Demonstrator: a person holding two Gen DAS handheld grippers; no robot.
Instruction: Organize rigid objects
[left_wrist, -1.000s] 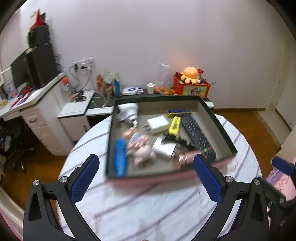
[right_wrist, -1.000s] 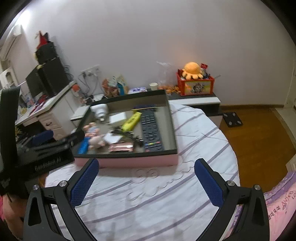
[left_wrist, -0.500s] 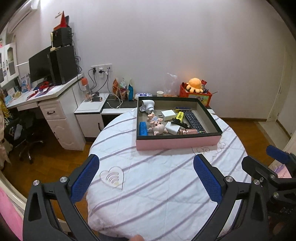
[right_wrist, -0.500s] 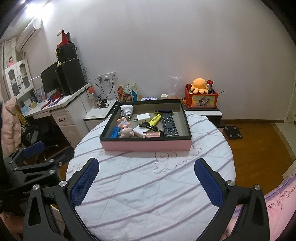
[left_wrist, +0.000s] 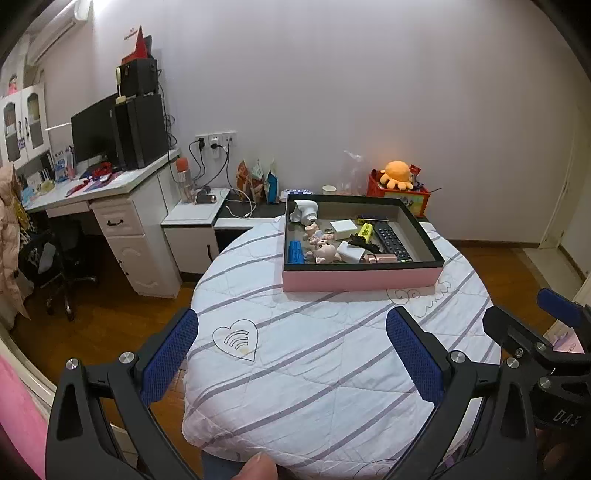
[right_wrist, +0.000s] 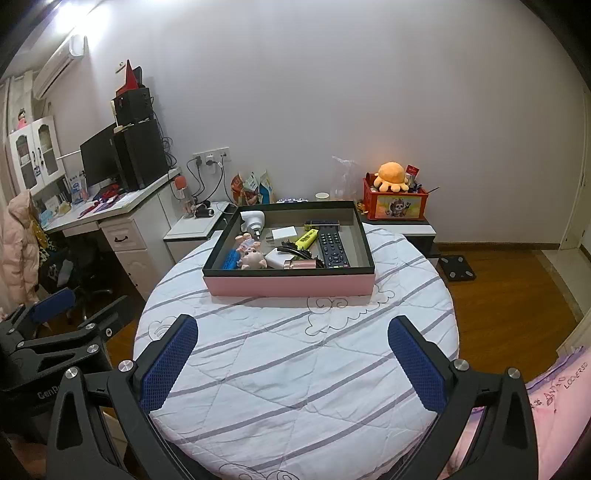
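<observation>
A pink box (left_wrist: 362, 277) (right_wrist: 291, 285) with a dark rim sits at the far side of a round table (left_wrist: 332, 362) (right_wrist: 295, 369) under a white striped cloth. Inside lie a black remote (left_wrist: 392, 240) (right_wrist: 332, 248), a yellow marker (right_wrist: 307, 238), white chargers (left_wrist: 343, 226), a pig figure (left_wrist: 327, 253) (right_wrist: 253, 258), a blue item (left_wrist: 294, 252) and a white device (left_wrist: 306, 211). My left gripper (left_wrist: 291, 350) and right gripper (right_wrist: 291, 354) both stand open and empty, well back from the box over the table's near side.
A white desk (left_wrist: 110, 184) with a monitor and speakers stands at the left, with a black chair (left_wrist: 55, 266) beside it. A low cabinet behind the table carries a red box with an orange plush (right_wrist: 393, 177). Wooden floor surrounds the table; a black scale (right_wrist: 458, 268) lies at the right.
Both grippers have pulled back and up from the box, so the whole table now shows. They stay open and empty. The box and its contents have not moved.
</observation>
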